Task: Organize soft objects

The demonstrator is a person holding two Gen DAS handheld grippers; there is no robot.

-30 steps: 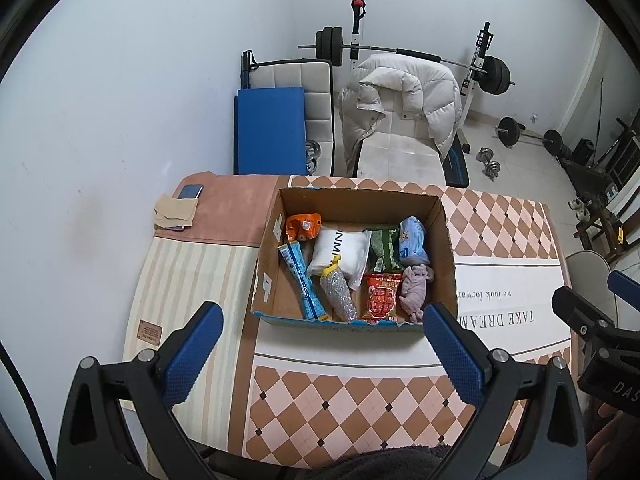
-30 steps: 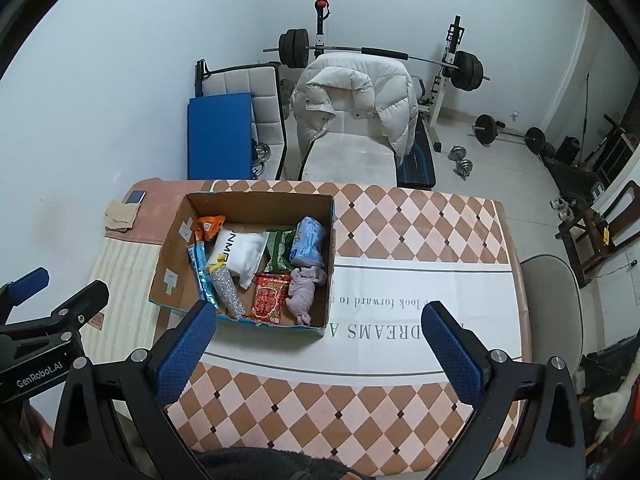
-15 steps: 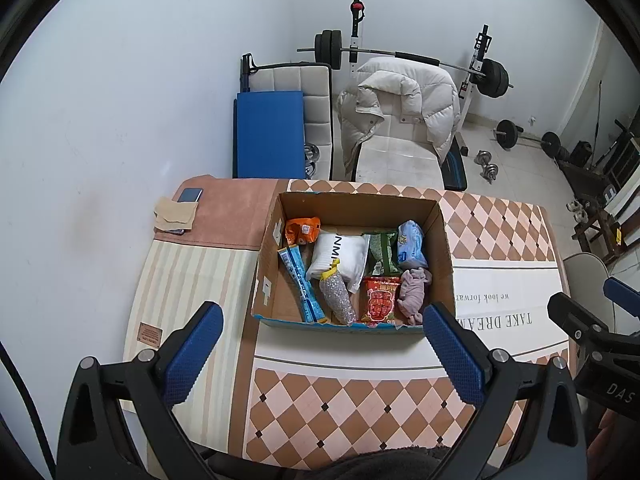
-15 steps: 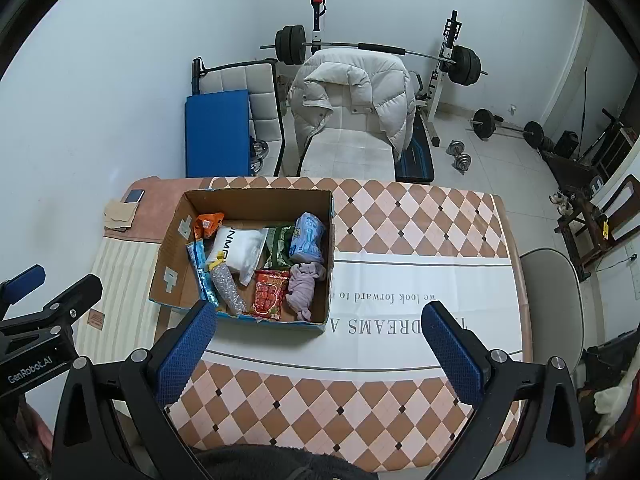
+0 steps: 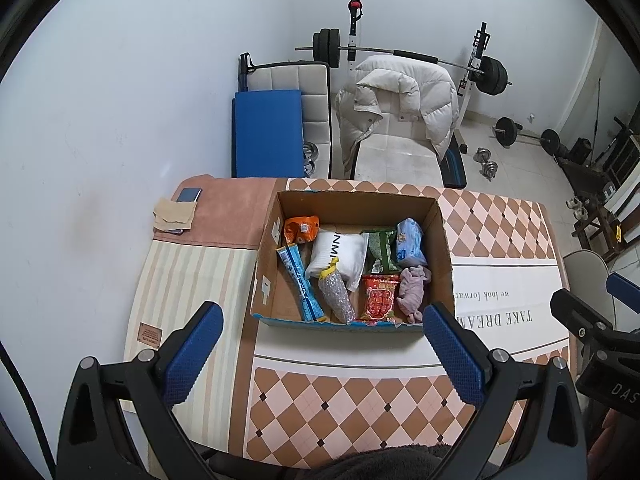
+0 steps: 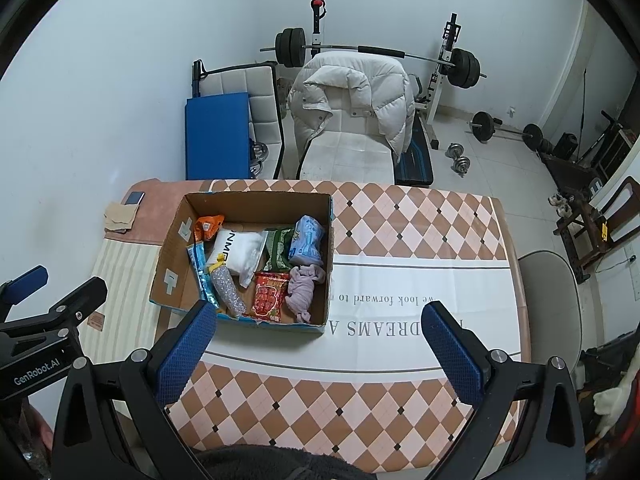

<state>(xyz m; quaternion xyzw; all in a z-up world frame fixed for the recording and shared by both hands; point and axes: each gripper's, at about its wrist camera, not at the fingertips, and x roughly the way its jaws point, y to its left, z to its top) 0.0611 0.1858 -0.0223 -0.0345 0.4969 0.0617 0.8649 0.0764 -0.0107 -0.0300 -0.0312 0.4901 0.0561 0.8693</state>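
Observation:
An open cardboard box [image 5: 444, 240] [image 6: 176, 240] stands on the table and holds several soft items: a white pillow pack [image 5: 340, 254] [image 6: 242, 254], a pink cloth [image 5: 412, 290] [image 6: 302, 292], a red packet [image 5: 380, 296] [image 6: 270, 294], a light blue pack [image 5: 410, 242] [image 6: 308, 236], a green packet [image 5: 380, 250], an orange packet [image 5: 302, 228] and a blue strip packet [image 5: 300, 284]. My left gripper [image 5: 320, 354] is open and empty, high above the table's near side. My right gripper [image 6: 318, 352] is open and empty, at similar height to the right of the box.
The table has a checkered cloth [image 6: 400, 216] and a striped mat [image 5: 180, 280]. A phone [image 5: 189, 195] and folded tan cloth [image 5: 176, 214] lie at the far left corner. Chairs, a white jacket [image 5: 400, 96] and a barbell rack stand beyond the table.
Both grippers have risen and drawn back slightly, so the box looks a little smaller. Nothing in the box has moved.

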